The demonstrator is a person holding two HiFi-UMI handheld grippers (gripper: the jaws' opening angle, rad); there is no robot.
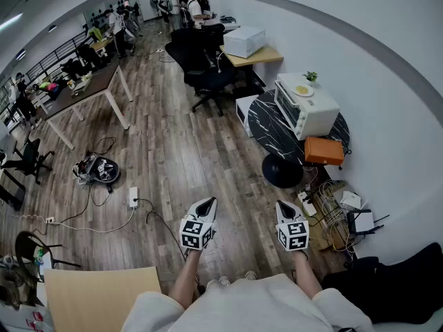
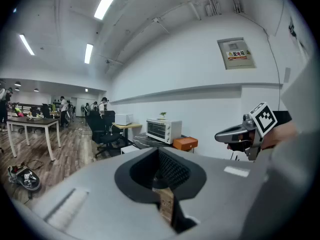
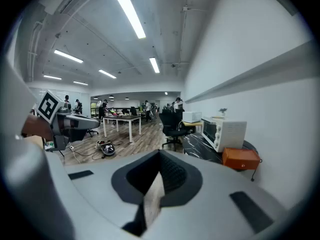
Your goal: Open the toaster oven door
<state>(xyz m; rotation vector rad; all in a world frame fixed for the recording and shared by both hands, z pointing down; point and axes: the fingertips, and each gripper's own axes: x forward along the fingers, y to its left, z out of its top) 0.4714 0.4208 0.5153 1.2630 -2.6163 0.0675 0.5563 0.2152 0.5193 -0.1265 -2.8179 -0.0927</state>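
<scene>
You hold the left gripper (image 1: 208, 205) and right gripper (image 1: 284, 206) side by side over the wood floor, each with jaws pressed together on nothing. The toaster oven (image 1: 306, 107) stands well apart on the black marbled table (image 1: 266, 127) by the wall, door closed.

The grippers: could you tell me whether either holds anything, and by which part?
Nothing is held: the left gripper and right gripper are shut and empty, far from the toaster oven.

You hold two grippers: left gripper (image 1: 208, 205), right gripper (image 1: 284, 207). You see one toaster oven (image 1: 305, 108), one orange box (image 1: 324, 151), one round table (image 1: 266, 126).
</scene>
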